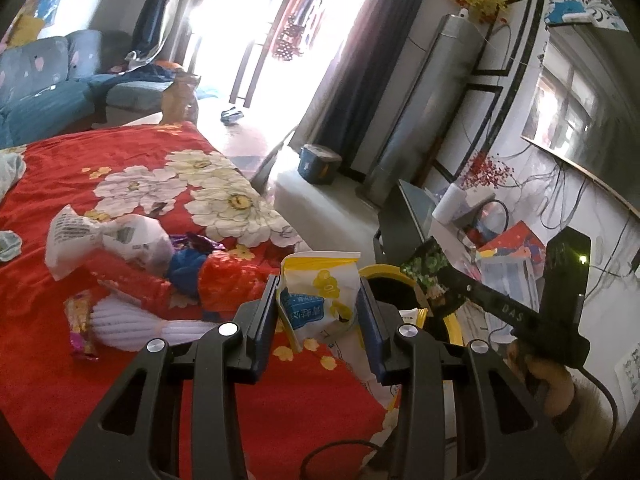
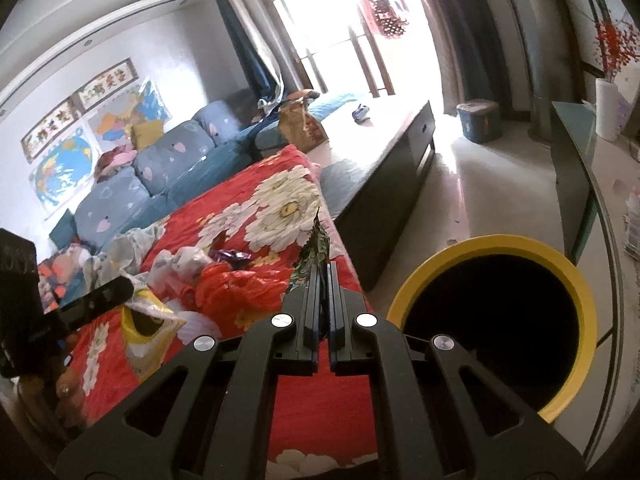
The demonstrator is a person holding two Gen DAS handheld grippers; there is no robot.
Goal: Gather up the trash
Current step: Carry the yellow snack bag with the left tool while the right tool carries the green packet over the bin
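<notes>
Beside the yellow-rimmed bin (image 2: pixel 496 320), the left gripper (image 1: pixel 318 300) clamps a yellow-white bag (image 1: pixel 320 296). The right gripper (image 2: pixel 325 276) pinches a green wrapper (image 2: pixel 316 244). More wrappers (image 1: pixel 120 240) litter the red blanket (image 1: pixel 80 160) left of the bin.

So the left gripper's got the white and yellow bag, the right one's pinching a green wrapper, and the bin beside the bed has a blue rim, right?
Not quite: the bin's rim is yellow, as the right wrist view shows. The left gripper does hold the white and yellow bag, and the right gripper pinches the green wrapper.

The bin (image 2: pixel 496 320) is cut off at the right wrist view's lower right; its dark inside shows nothing, and the printing on the white wrapper (image 1: pixel 108 240) is too small to read.
</notes>
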